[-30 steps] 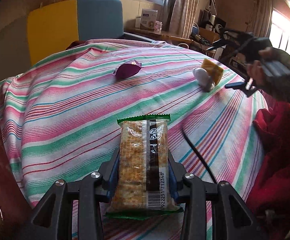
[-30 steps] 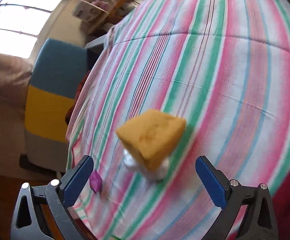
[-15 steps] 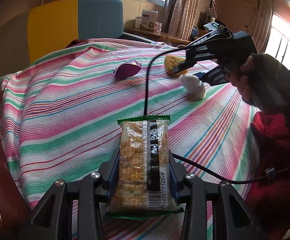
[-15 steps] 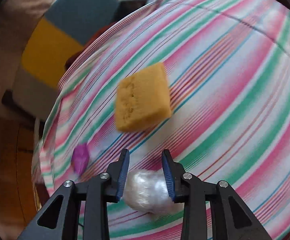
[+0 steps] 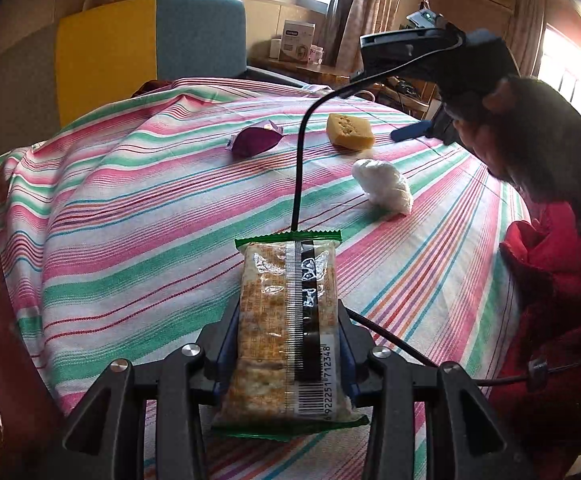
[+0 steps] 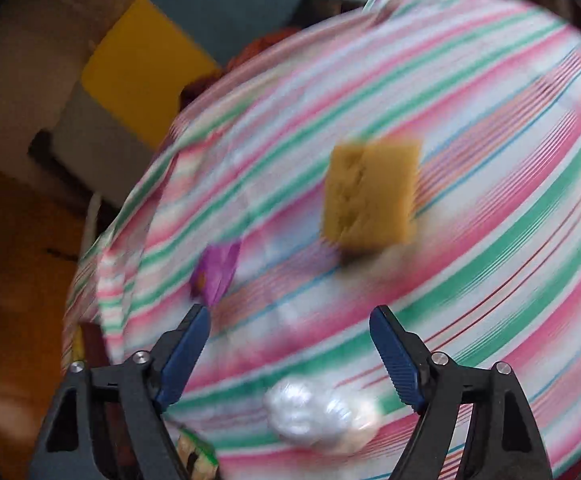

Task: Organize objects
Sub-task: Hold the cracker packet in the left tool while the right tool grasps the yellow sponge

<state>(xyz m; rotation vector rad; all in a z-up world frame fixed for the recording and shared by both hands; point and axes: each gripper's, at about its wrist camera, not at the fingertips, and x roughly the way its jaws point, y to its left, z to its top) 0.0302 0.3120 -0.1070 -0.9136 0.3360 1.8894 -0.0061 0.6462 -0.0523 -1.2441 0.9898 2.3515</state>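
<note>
- Left wrist view: your left tongs (image 5: 288, 344) are clamped on the cracker packet (image 5: 288, 320), low over the striped table (image 5: 130, 216). It looks ready to set down among the others.
- Right wrist view: your right tongs (image 6: 290, 328) gape wide and empty; the white wrapped ball (image 6: 318, 416) lies below them, the yellow sponge (image 6: 370, 196) and purple packet (image 6: 216, 272) beyond. Probably pick a next item.

Tablecloth (image 5: 130, 208): white with pink, green, blue, red stripes. Cracker pack (image 5: 288, 320): clear wrap, green ends, tan crackers, black strip, white barcode patch. Sponge (image 5: 349, 131): yellow-orange. Snack pouch (image 5: 256, 142): purple. Plastic-wrapped lump (image 5: 384, 186): white. Gripper pads (image 6: 394, 354): blue on black frame. Chair (image 5: 150, 52): yellow and teal panels. Garment (image 5: 550, 280): red.
</note>
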